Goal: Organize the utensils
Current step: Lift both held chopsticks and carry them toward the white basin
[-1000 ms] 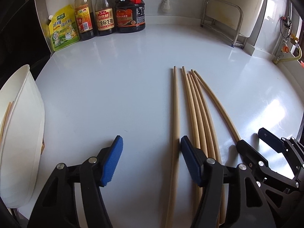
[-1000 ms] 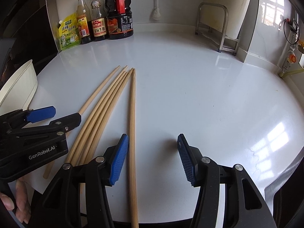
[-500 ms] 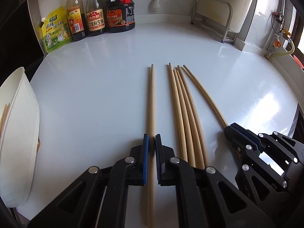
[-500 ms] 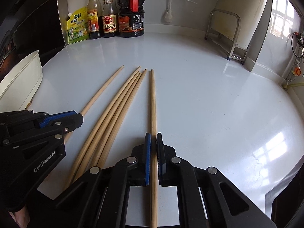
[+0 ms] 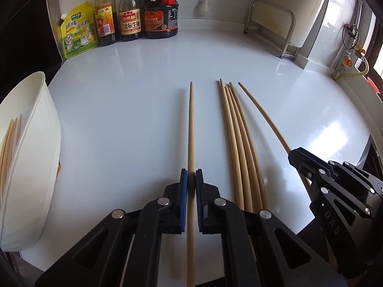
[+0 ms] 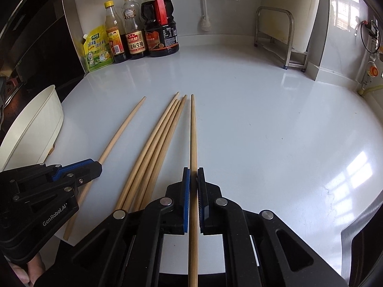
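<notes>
Five long wooden chopsticks lie side by side on the white counter (image 5: 124,110). My left gripper (image 5: 191,177) is shut on the leftmost chopstick (image 5: 191,124), which runs straight ahead between the blue pads. My right gripper (image 6: 193,174) is shut on the rightmost chopstick (image 6: 193,129). Between the two held sticks rests a bundle of three chopsticks (image 5: 235,143), also seen as the bundle (image 6: 158,143). Each view shows the other gripper at its side: the right gripper (image 5: 296,156), the left gripper (image 6: 97,167). A white utensil holder (image 5: 36,143) at the left has chopsticks (image 5: 9,138) inside.
Sauce bottles (image 5: 129,12) and a yellow pouch (image 5: 77,33) stand at the back left by the wall. A metal rack (image 5: 270,28) stands at the back right. The holder (image 6: 31,134) sits at the counter's left edge. A person's fingers (image 6: 24,275) show at the lower left.
Both grippers went from wide open to shut, each on one chopstick. The left gripper's stick now sits apart from the bundle.
</notes>
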`<action>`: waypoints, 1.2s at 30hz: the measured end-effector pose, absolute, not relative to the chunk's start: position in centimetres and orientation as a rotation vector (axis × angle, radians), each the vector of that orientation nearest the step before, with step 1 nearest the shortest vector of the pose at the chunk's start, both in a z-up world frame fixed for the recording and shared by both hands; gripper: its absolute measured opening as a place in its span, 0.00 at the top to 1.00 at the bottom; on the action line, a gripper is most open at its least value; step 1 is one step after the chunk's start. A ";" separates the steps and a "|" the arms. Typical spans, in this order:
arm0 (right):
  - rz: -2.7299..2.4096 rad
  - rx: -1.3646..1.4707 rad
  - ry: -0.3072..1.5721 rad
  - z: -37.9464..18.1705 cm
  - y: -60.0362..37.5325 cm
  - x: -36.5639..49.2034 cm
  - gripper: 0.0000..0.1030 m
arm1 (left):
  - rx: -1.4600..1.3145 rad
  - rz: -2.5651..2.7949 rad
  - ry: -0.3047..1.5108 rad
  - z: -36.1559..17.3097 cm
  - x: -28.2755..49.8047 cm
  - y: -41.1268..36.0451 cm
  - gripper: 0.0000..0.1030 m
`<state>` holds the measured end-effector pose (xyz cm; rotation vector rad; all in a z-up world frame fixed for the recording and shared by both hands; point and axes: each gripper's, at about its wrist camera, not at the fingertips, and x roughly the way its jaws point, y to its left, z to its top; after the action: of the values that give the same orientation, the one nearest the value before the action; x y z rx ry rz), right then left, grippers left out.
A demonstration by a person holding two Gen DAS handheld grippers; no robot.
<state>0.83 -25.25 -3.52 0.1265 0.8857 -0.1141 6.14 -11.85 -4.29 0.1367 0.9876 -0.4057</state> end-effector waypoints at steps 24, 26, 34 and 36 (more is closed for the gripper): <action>-0.051 0.124 0.761 2.3 -20.4 -1.0 0.94 | 0.023 -0.376 0.837 2.7 2.8 -4.6 0.93; -0.037 0.120 0.757 2.6 -19.5 -0.7 0.94 | 0.007 -0.363 0.828 3.1 2.8 -3.5 0.93; 0.023 0.073 0.736 4.1 -15.0 0.7 0.94 | -0.048 -0.311 0.776 5.2 3.0 1.4 0.93; 0.043 0.068 0.728 4.6 -13.8 1.3 0.94 | -0.062 -0.301 0.757 5.8 3.1 2.6 0.93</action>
<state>1.31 -13.79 4.65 0.0680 0.7281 0.0435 3.10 2.56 5.85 -0.0617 0.7568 -0.3014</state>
